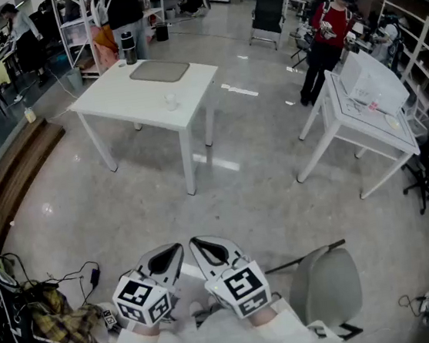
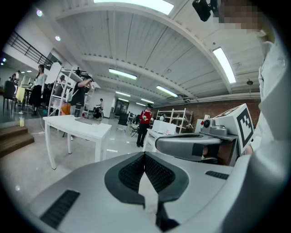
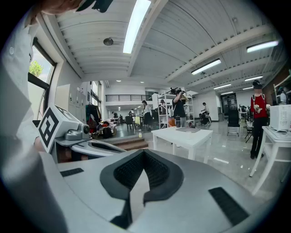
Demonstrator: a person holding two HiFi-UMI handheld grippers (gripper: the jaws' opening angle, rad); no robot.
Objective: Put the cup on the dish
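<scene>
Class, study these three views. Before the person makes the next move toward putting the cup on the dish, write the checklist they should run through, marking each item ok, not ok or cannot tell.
1. Left gripper empty, jaws together: ok.
2. Right gripper empty, jaws together: ok.
3. Cup located, standing on the white table, off the dish: ok.
4. Dish free to take the cup, nothing seen on it: ok.
5. Cup within reach: not ok, the table stands well across the floor from both grippers.
6. Cup upright: cannot tell, too small.
</scene>
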